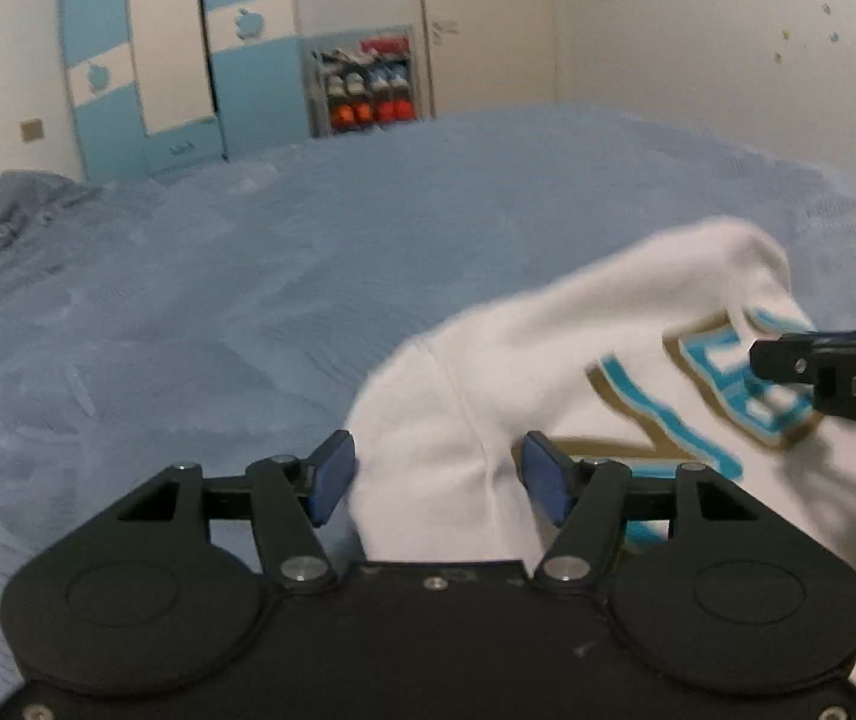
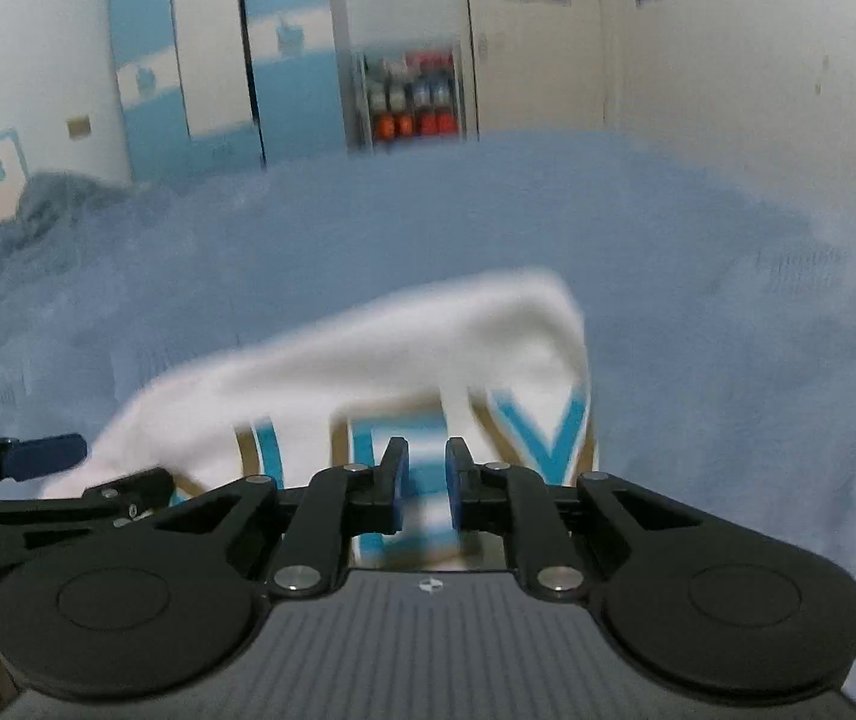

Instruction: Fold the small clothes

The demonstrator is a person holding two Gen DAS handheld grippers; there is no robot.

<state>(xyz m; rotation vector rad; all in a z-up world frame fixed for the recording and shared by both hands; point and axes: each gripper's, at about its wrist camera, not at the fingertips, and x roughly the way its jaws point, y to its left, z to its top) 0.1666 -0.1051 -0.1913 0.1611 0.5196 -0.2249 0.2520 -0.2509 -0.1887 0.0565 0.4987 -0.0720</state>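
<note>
1. Shirt (image 1: 487,372): white, with blue letters edged in gold; it lies bunched on the blue bedspread (image 1: 248,276), one end humped up, the other end reaching back to both of my grippers.
2. Left gripper (image 1: 436,477): my jaws stand wide apart, released, with a fold of the white cloth and its seam lying between the blue pads (image 1: 332,474). The pads do not pinch the cloth.
3. Right gripper (image 2: 426,489): my jaws are drawn close with a narrow gap, and the lettered part of the shirt sits in that gap. I cannot tell whether the pads truly grip it; the cloth is blurred there.
4. Placement: my two grippers are just beside each other at the near edge of the shirt, left one at the plain white end, right one at the letters.
5. Background: wardrobe (image 1: 176,60) with blue and white doors; a shoe rack (image 1: 365,87) beside it; cream walls with small stickers.
</note>
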